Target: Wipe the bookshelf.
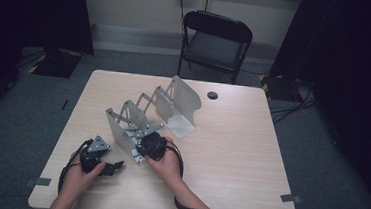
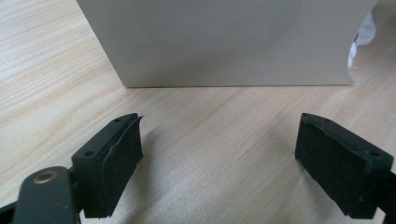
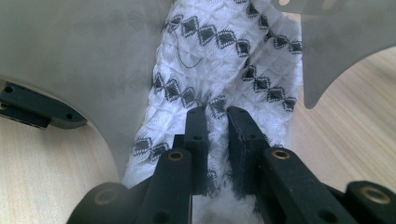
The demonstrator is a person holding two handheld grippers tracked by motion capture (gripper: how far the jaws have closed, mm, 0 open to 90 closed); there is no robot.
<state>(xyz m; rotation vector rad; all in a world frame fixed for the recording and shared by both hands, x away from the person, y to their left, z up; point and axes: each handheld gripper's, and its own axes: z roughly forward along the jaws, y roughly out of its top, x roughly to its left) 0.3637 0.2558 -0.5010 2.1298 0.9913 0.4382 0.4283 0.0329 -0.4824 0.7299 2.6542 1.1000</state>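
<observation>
High view: on the worktop stands a folding metal rack of grey plates running from about 7 o'clock to 1 o'clock. The right gripper is pushed in at the rack's nearest plate; the left gripper rests on the worktop at 9 o'clock of it, apart from the rack.

Left gripper view: its jaws stand wide with nothing between them, bare wood below and a grey plate at 12 o'clock.

Right gripper view: its jaws are narrow and pinch a fold of white cloth with black diamonds, which lies in the slot between two plates, stretching towards 12 o'clock.

The cloth looks gripped and already inside a slot; whether it is being fed in or drawn out I cannot tell. Letting go is left.
</observation>
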